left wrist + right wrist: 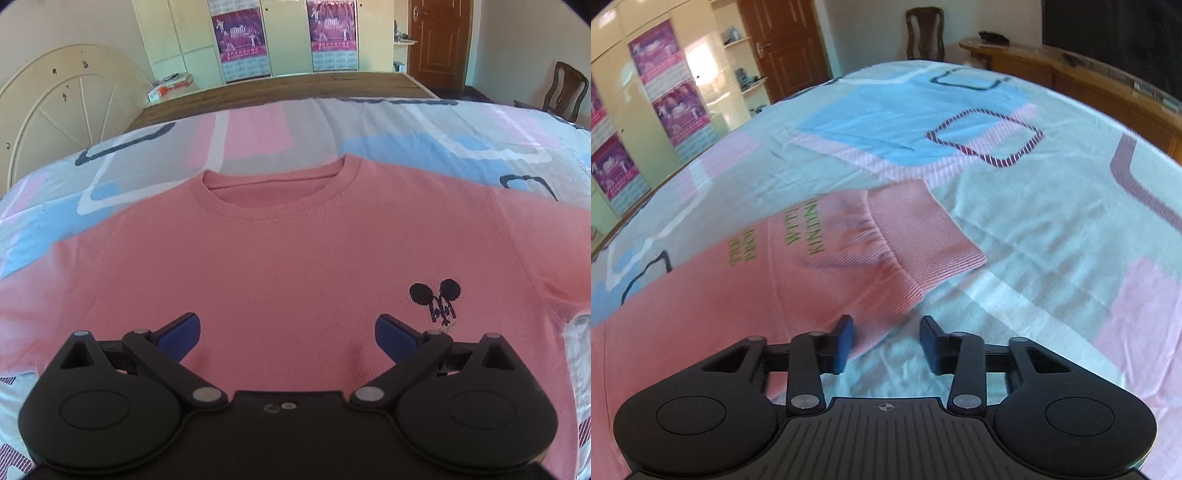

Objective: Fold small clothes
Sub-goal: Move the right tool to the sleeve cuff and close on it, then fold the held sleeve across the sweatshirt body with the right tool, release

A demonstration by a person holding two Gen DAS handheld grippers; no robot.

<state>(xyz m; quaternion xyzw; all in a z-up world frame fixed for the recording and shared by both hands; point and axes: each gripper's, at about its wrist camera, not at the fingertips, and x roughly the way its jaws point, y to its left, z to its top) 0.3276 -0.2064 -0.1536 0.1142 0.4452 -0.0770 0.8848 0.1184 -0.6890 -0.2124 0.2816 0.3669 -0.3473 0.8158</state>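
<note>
**Kid:** Under your right gripper (886,345), what can go wrong?

**Helper:** Your two blue pads sit partly apart, and they hold nothing. The edge of the pink sweater (798,280) lies just under the left pad (844,347). The right pad is over the bare bedsheet (1052,236). If you squeeze now, you may pinch only a thin bit of the edge, and it could slip out when you lift. You may also grab the sheet along with it, and then the sheet comes up too.

**Kid:** Anything else?

**Helper:** Yes. That view is a bit smeared, so it is hard to aim. If you come down too quickly, you may push the cloth and bunch it up.

**Kid:** And your left gripper (288,334)?

**Helper:** Its jaws stand wide open and hold nothing. It hangs over the middle of the sweater's chest. If you close it there, you make a lump in the middle and not a neat fold.

**Kid:** How does the sweater look?

**Helper:** It is pink and soft, spread flat on the bed, front side up. Ahead of your left gripper you see the round neck hole (273,192). Just to the right of that gripper sits a little dark mouse picture (436,299). Ahead of your right gripper lies a sleeve with a ribbed cuff (923,229), and green letters (798,236) run along it, left of the cuff. The cloth is floppy, so I think it will sag when you lift it.
</note>
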